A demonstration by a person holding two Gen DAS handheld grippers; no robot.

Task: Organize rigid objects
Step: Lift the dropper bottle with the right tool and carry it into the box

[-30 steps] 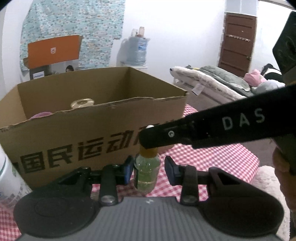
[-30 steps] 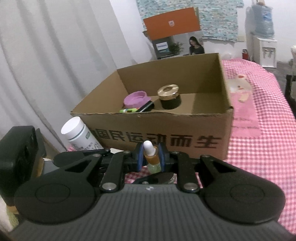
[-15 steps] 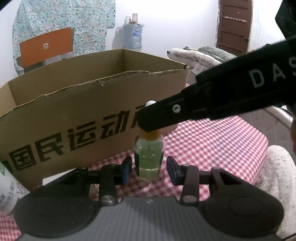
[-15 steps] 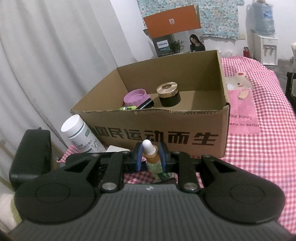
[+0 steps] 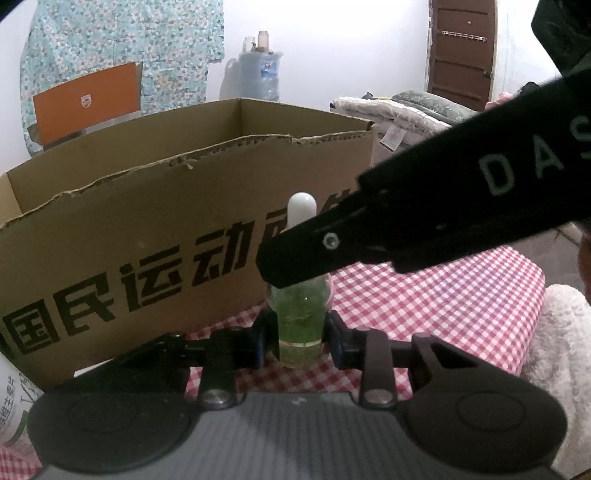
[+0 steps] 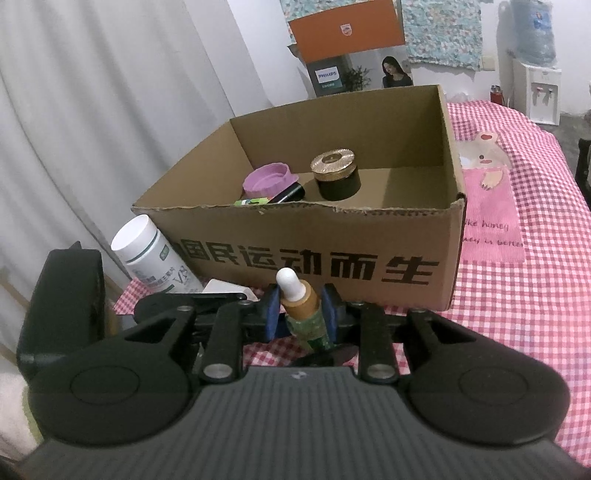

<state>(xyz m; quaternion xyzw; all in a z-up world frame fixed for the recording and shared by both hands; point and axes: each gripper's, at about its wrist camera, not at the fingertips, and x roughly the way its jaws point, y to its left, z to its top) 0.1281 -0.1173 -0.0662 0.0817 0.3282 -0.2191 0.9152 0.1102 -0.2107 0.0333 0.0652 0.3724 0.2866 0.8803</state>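
One dropper bottle is standing on the checked tablecloth just in front of the cardboard box, near the table's front edge. Its long axis is running close to vertical, white bulb up and green liquid in the lower half; in the right wrist view the bottle is leaning slightly, bulb tipped to the left.

Both grippers are meeting at this one bottle. The left gripper is sitting low around the glass body, its jaws having just been closing; the left pad is looking to be against the glass, while on the right I cannot tell whether a sliver of space is remaining. The right gripper is bracketing the amber collar, its jaws having just been opening, with small gaps showing beside both pads, so it is no longer pinching.

One white jar is standing by the box's front left corner.

Inside the box, three things are lying near the left wall: one purple lid, one dark jar with a gold top, and one thin green-and-black tube.

Beyond the box one orange carton is standing.
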